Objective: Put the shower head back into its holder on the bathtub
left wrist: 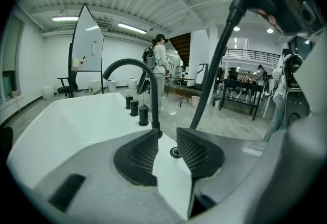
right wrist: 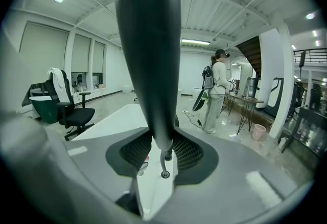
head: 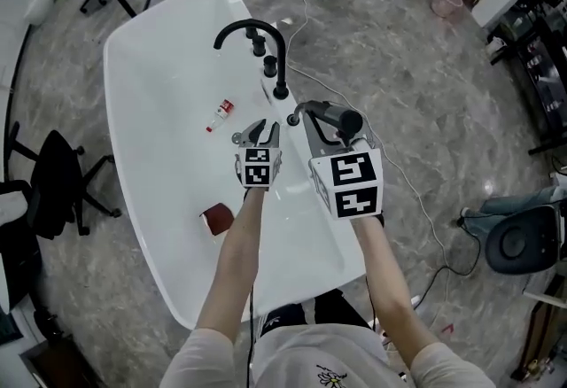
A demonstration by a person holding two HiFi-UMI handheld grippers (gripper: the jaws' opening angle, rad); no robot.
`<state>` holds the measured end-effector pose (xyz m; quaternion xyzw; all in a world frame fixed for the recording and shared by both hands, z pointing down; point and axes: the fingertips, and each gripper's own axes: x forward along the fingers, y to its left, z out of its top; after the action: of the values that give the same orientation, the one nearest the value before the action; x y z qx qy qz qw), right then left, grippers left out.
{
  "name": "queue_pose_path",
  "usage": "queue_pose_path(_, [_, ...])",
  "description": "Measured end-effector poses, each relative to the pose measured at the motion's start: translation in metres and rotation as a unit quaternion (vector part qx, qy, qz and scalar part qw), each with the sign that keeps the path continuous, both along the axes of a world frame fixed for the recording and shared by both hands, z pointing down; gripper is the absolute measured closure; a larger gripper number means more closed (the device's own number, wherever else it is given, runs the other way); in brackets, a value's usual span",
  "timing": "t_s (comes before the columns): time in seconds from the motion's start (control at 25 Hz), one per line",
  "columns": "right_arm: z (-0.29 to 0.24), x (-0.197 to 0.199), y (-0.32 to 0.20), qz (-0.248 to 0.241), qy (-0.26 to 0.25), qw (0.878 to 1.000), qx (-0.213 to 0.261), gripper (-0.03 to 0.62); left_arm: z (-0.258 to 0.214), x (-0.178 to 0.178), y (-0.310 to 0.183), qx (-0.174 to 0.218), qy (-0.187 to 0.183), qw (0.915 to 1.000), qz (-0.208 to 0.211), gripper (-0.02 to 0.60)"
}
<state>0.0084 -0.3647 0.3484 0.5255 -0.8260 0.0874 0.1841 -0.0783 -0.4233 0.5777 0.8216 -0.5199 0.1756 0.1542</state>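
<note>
Over bathtub [head: 159,112], left tongs [head: 257,131] and right tongs [head: 321,129] slant downward.

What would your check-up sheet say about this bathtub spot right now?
Surface: white bathtub, black tap on its rim.
Job's things: shower head held above the rim; holder ring empty.
Clutter: small red-and-white bottle and dark red block lying in the tub.
Grippers: left hand-held gripper open, nothing between its jaws; right hand-held gripper shut on the shower head.
Cables: black hose runs from the shower head down to the rim; white cable on the floor.
Surroundings: grey floor, black office chair, person standing beyond the tub.
</note>
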Motion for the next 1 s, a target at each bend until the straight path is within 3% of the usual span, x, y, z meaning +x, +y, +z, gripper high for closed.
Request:
queue_pose_path(0.2, [0.042,-0.003,-0.017,-0.001,0.009,0.999,-0.031,0.454,0.003,-0.001,-0.001,0.012,0.036,0.9992,-0.012,0.469])
queue_pose_path(0.44, [0.1,-0.008,-0.033,-0.004,0.022,0.997,-0.072,0.454,0.015,-0.008,0.001,0.021,0.096,0.9936,-0.056,0.471])
queue_pose_path(1.0, [0.227,-0.009,-0.064,-0.015,0.072,0.987,-0.146,0.454,0.059,-0.024,0.004,-0.003,0.099,0.9937,-0.053,0.472])
